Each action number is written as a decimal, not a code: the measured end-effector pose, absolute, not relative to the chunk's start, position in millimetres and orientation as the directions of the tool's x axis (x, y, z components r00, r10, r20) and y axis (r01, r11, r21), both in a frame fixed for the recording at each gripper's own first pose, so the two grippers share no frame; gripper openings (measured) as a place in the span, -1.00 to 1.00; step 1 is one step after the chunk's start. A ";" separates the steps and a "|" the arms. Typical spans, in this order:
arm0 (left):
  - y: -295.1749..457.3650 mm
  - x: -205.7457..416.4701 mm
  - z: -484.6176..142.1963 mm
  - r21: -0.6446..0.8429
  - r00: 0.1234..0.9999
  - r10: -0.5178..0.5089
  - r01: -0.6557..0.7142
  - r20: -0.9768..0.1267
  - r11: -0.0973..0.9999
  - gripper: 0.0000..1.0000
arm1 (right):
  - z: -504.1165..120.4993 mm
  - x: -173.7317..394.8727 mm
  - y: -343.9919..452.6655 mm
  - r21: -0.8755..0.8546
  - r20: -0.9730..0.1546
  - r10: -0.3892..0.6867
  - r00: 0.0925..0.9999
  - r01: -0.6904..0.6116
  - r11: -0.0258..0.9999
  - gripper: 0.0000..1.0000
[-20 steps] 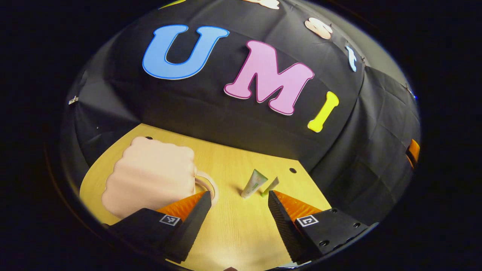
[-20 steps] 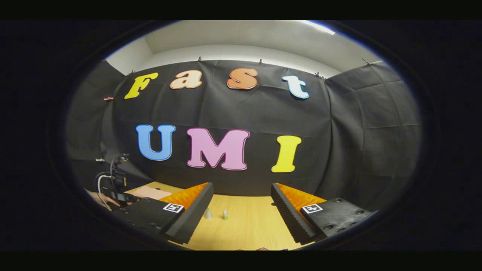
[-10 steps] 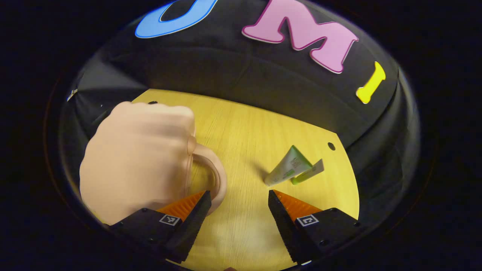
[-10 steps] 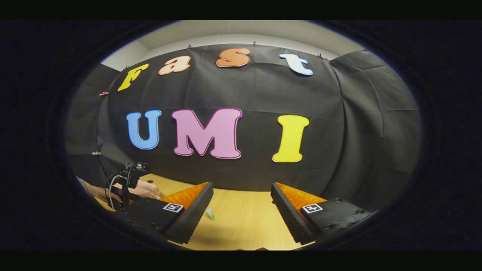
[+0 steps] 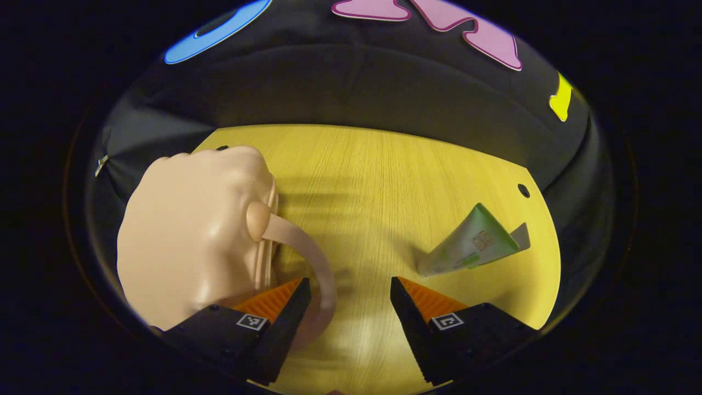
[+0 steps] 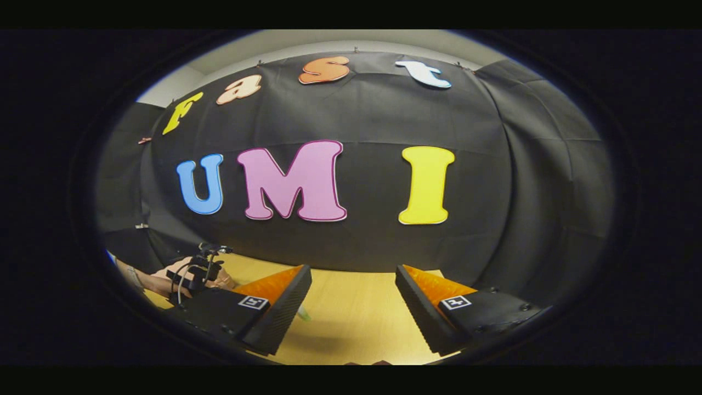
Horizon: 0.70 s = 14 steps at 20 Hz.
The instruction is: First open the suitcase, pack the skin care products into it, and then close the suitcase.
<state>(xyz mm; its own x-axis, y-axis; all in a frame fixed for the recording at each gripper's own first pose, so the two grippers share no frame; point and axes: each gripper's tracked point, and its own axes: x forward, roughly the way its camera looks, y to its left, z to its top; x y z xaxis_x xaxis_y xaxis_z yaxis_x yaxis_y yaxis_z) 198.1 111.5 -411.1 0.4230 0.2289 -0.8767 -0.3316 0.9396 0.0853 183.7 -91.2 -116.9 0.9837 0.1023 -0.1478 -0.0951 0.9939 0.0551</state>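
A small pale pink suitcase (image 5: 192, 236) lies shut at the left of the wooden table (image 5: 373, 175) in the left gripper view. Its curved handle (image 5: 315, 263) arcs towards the middle and ends just by my left finger. My left gripper (image 5: 350, 285) is open, with bare table between its fingers. A green-and-white skin care tube (image 5: 466, 247) lies to the right, with a second, thinner tube (image 5: 521, 236) partly hidden behind it. In the right gripper view my right gripper (image 6: 354, 274) is open above the table, and a green tube tip (image 6: 303, 314) peeks out beside its left finger.
The black cloth wall runs close behind the table's far edge. Two small holes (image 5: 524, 190) (image 5: 222, 147) mark the table's back corners. At the far left of the right gripper view are the other gripper (image 6: 200, 269) and the hand (image 6: 156, 282) that holds it.
My left gripper has tipped down and come closer to the table, so the suitcase handle and tubes look bigger and nearer. The right gripper shifted; the tubes slid behind its left finger.
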 end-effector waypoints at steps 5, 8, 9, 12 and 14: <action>134.3 190.5 -433.8 0.148 0.357 0.250 -0.290 -0.900 0.946 0.24 | -114.7 170.7 -112.4 0.038 -0.161 0.002 0.987 0.004 0.999 0.95; 131.3 187.8 -423.3 0.163 0.322 0.222 -0.200 -0.920 0.966 -0.71 | -108.1 163.4 -111.8 0.032 -0.149 -0.042 0.988 0.048 0.998 0.94; 130.1 190.8 -415.7 0.176 0.333 0.223 -0.164 -0.916 0.971 -0.75 | -106.8 162.6 -109.0 0.024 -0.147 -0.053 0.988 0.057 0.998 0.95; 121.9 198.6 -373.0 0.133 0.402 0.170 -0.118 -0.900 0.984 -0.78 | -101.1 160.7 -92.5 0.010 -0.136 -0.054 0.989 0.056 0.998 0.87; 119.1 198.4 -342.1 0.077 0.444 0.103 -0.077 -0.890 0.994 -0.79 | -98.6 162.6 -76.0 0.004 -0.131 -0.038 0.991 0.039 0.999 0.94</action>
<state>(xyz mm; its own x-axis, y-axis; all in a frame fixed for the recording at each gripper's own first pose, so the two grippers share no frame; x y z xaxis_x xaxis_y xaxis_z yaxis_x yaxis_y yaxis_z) 198.4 119.1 -342.1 0.4442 0.1033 -0.8900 -0.0771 0.9941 0.0769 162.6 -76.0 -98.6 0.9907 -0.0379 -0.1307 0.0387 0.9992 0.0037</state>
